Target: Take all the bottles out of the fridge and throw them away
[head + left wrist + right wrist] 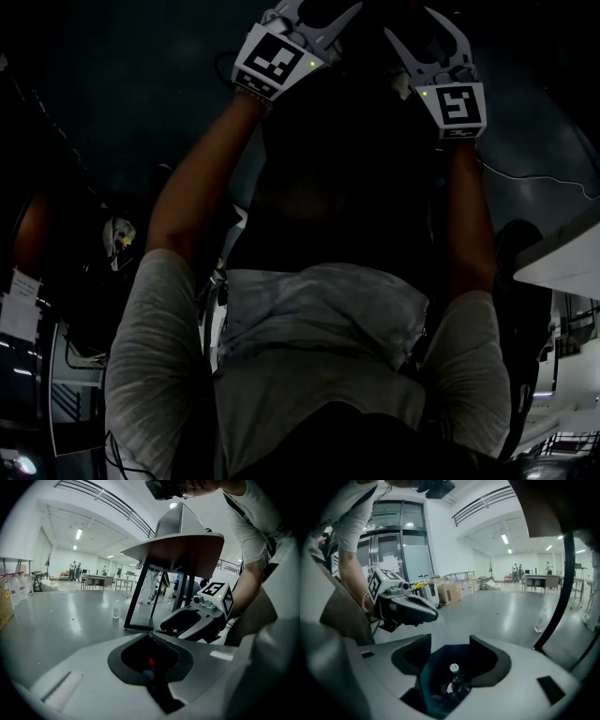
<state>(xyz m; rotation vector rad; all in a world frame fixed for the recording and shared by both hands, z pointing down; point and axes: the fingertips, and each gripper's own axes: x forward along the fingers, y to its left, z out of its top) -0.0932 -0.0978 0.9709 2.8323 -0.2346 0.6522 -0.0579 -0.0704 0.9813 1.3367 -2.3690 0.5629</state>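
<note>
Right gripper view: right gripper (pixel 450 640) with jaws apart, white-capped bottle (pixel 453 676) seen cap-on in the gap, against a teal surface (pixel 433 670). Left gripper view: left gripper (pixel 150 636) with jaw tips together; second bottle (pixel 116 609) upright on floor (pixel 61 618) beyond.

The bottle (pixel 453 677) has a white cap; the bag (pixel 431 688) is dark teal.

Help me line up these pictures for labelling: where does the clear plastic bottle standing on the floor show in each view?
Head view: not in it.
Left gripper view: clear plastic bottle left of centre, just left of the black-legged table.
Right gripper view: the bottle at far right, just left of that table's leg.
Shared landmark: the table's black leg.
</note>
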